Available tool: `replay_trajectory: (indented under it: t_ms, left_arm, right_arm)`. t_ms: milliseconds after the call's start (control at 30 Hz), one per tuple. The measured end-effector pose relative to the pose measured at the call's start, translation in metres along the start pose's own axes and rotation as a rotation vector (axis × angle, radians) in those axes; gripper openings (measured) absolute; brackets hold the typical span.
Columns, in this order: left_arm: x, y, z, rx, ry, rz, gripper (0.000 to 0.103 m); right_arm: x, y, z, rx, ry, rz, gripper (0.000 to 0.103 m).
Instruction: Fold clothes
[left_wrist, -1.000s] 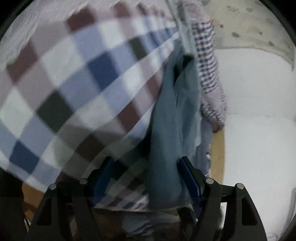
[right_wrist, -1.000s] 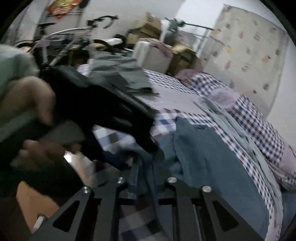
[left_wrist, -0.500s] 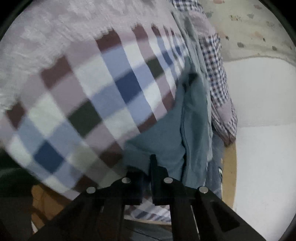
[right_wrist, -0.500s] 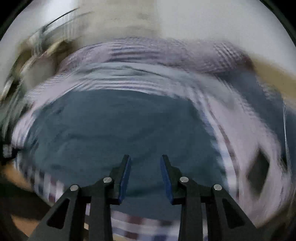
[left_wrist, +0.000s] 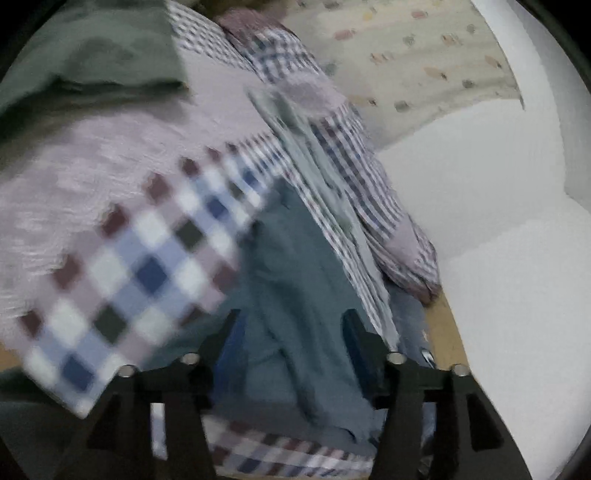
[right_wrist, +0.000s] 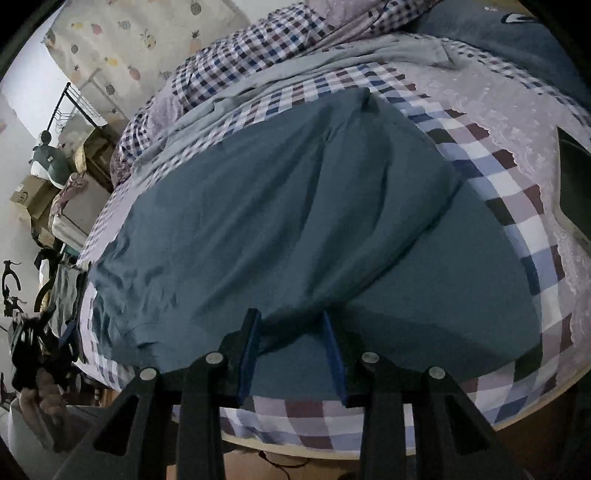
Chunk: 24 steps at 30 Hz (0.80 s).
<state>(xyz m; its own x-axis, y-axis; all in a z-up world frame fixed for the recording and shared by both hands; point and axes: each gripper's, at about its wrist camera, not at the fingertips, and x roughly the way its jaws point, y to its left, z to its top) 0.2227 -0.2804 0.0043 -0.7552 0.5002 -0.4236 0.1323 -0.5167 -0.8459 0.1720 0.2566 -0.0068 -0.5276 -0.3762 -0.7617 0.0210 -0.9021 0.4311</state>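
- Right wrist view, nearest: right gripper (right_wrist: 291, 349) part open over the near edge of the bed, blue pads either side of a raised fold of the teal garment (right_wrist: 295, 206), apparently not pressing on it.
- Just beyond: garment spread wide across the checked bedsheet (right_wrist: 517, 184), one layer already lapped over another along a diagonal crease; hem at the left, rumpled.
- Left wrist view, nearest: left gripper (left_wrist: 291, 341) with jaws opening, teal cloth hanging loose between the pads, not pinched.
- Handling, as a judgement: thin, soft, light knit; no stiffness, bound to sag and drape from any pinch point; little slip on rubbery pads, more slip over the sheet.
- Best hold: through both layers at the near fold edge, and at the hem corner on the left; never mid-panel, where only a bunch would rise.
- Farther off: grey garment (right_wrist: 369, 55) strung along the bed, crumpled checked quilt (right_wrist: 258, 48) behind it, patterned curtain (right_wrist: 147, 33) farthest.
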Motion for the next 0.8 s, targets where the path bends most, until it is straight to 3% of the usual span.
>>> replay_trajectory:
  t_ms: [100, 267, 433, 533, 567, 600, 633, 700, 800]
  left_arm:
    - [0.029, -0.004, -0.013, -0.013, 0.115, -0.031, 0.062]
    - [0.075, -0.019, -0.048, 0.039, 0.287, 0.037, 0.062]
    - [0.086, -0.031, -0.066, 0.061, 0.32, 0.038, 0.06]
    - [0.095, -0.035, -0.07, 0.055, 0.335, 0.055, 0.04]
    - [0.1, -0.037, -0.07, 0.052, 0.345, 0.064, 0.021]
    - [0.1, -0.036, -0.071, 0.046, 0.347, 0.062, 0.008]
    - [0.1, -0.035, -0.073, 0.04, 0.348, 0.059, 0.008]
    - [0.1, -0.034, -0.076, 0.027, 0.35, 0.053, 0.006]
    - [0.104, -0.05, -0.078, 0.024, 0.342, -0.047, 0.005]
  right_arm:
    - [0.0, 0.001, -0.001, -0.002, -0.004, 0.003, 0.037]
    - [0.0, 0.009, -0.005, -0.032, 0.008, 0.01, 0.035]
    - [0.009, 0.014, -0.008, -0.034, 0.03, 0.037, 0.034]
    - [0.013, 0.016, -0.006, -0.023, 0.026, 0.048, 0.028]
    - [0.013, 0.016, -0.005, -0.024, 0.024, 0.045, 0.016]
    - [0.013, 0.016, -0.005, -0.028, 0.022, 0.039, 0.012]
    - [0.012, 0.017, -0.005, -0.032, 0.021, 0.034, 0.004]
    - [0.007, 0.018, -0.004, -0.042, 0.009, 0.031, 0.002]
    - [-0.011, 0.017, -0.002, -0.073, -0.026, 0.021, 0.001]
